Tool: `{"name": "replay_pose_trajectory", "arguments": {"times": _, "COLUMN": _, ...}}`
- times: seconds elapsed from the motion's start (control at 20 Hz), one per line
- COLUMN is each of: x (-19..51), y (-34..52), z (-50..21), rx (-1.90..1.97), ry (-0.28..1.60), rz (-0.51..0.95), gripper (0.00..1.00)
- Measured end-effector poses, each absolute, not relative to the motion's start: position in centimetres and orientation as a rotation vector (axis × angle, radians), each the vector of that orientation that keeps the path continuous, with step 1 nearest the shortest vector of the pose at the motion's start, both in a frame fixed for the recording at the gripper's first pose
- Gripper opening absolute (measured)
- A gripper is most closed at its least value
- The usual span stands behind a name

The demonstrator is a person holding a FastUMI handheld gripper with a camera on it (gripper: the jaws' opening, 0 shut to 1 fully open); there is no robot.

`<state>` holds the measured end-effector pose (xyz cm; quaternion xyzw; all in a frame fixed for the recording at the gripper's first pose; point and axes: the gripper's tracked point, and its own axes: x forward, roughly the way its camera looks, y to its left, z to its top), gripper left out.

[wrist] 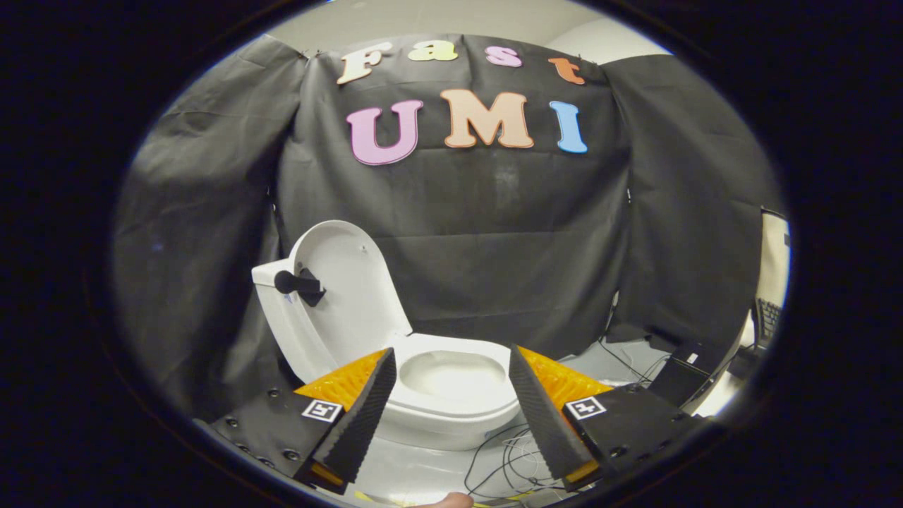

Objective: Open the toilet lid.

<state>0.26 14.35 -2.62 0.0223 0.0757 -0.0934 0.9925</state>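
Now, lid: toilet lid [349, 282] stands upright against the tank, so the bowl [451, 377] lies exposed.
Gripper: gripper [451, 402] fingers apart, empty, framing the bowl beyond.

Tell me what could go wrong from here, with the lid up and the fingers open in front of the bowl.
1. The raised white plastic toilet lid leans at a tilt against the tank; a bump might drop it shut.
2. The open gripper flanks the white oval seat; moving forward could knock it.
3. Thin black cables lie just below the fingers and could snag.
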Motion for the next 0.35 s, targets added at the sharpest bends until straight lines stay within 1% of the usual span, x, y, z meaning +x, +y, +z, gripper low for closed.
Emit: {"name": "replay_pose_trajectory", "arguments": {"times": 0.35, "x": 0.1, "y": 13.8, "z": -0.6, "rx": 0.046, "ry": 0.079, "rz": -0.197, "gripper": 0.99}}
